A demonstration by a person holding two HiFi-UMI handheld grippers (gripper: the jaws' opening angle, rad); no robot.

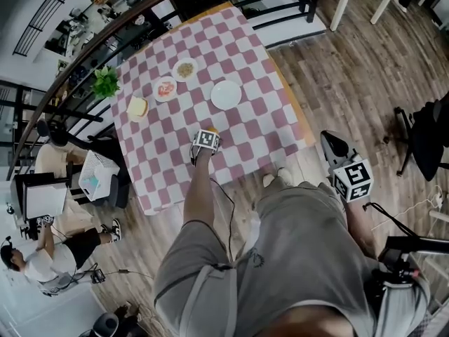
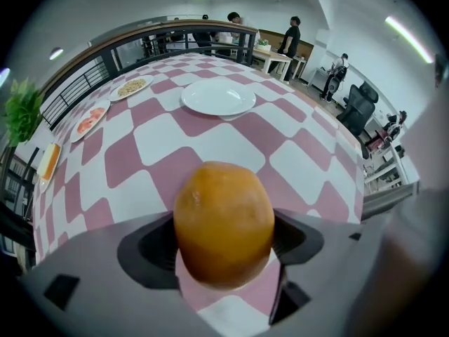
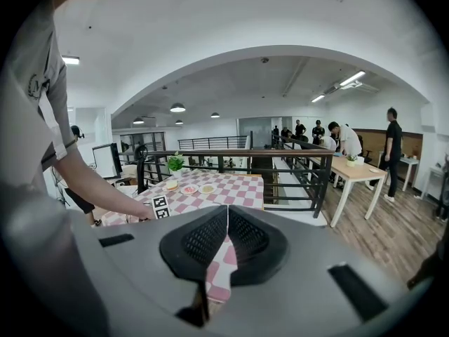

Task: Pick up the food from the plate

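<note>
Table (image 1: 259,128) wore a pink-and-white check cloth. A white plate (image 1: 226,94) lay near its middle, and three smaller dishes (image 1: 165,88) with food sat along the far left side. Left gripper (image 1: 208,133) pointed steeply down over the near edge, jaws fairly wide, clamped on the food (image 2: 223,220), a round orange lump well apart from the plate. Right gripper (image 3: 226,237) hung off the table, jaws together.

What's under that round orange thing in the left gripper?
Pink-and-white checked tablecloth shows beneath the orange food. The spot directly under it is covered, so contact can't be told.
</note>
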